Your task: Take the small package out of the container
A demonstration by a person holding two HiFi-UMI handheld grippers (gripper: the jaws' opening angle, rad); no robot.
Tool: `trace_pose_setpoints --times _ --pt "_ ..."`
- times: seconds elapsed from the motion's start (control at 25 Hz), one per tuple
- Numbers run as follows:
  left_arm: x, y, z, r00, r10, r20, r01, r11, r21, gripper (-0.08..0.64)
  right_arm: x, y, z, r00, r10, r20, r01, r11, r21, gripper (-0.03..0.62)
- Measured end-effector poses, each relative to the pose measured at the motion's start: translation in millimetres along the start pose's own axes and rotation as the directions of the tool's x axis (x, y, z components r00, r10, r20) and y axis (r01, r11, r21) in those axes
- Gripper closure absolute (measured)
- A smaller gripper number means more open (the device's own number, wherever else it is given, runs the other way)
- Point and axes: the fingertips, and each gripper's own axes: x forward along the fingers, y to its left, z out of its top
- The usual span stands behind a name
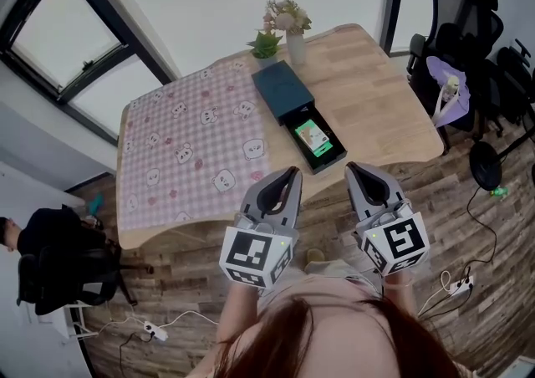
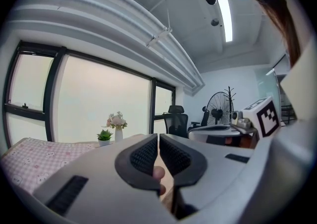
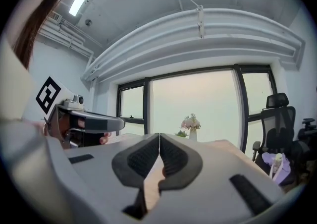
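Note:
In the head view a dark flat container (image 1: 294, 113) lies on the wooden table (image 1: 380, 109), its lid slid back toward the far end. In its open near end lies the small green package (image 1: 313, 137). My left gripper (image 1: 292, 172) and right gripper (image 1: 352, 170) hover side by side just short of the table's near edge, both pointing at the container. Each is shut with nothing between its jaws. In the left gripper view the left gripper (image 2: 158, 139) shows closed tips; the right gripper (image 3: 159, 138) looks the same in its own view.
A pink checked cloth (image 1: 188, 146) covers the table's left half. A white vase of flowers (image 1: 294, 33) and a small green plant (image 1: 265, 44) stand at the far edge. Office chairs (image 1: 468, 25) stand to the right, another chair (image 1: 58, 263) at the lower left, and cables lie on the wood floor.

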Motion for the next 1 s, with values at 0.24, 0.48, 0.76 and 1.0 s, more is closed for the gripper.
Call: trace_pose_setpoints --times 0.24,0.48,0.76,1.0 --pt "11.3 11.1 -3.5 0.999 0.033 -0.02 -0.033 0.999 -0.02 0.544 21.5 -7.9 -6.6 0.999 0.04 -0.036 -0.039 0.999 0.019 0.586" --pt "19.2 26.4 -8.8 0.998 0.051 -0.027 -0.052 0.998 -0.026 0.543 42.9 -10.8 -17.2 0.995 0.07 -0.073 -0.071 0.997 -0.015 0.569" --pt "41.0 56.0 -5.6 0.998 0.05 -0.031 -0.051 0.998 -0.036 0.543 73.3 -19.0 -27.3 0.988 0.079 -0.133 -0.085 0.996 -0.038 0.558" --pt "60.3 80.1 -3.4 0.999 0.032 -0.032 -0.033 0.999 -0.035 0.543 104.1 -24.4 -40.6 0.981 0.082 -0.178 -0.091 0.995 -0.042 0.541"
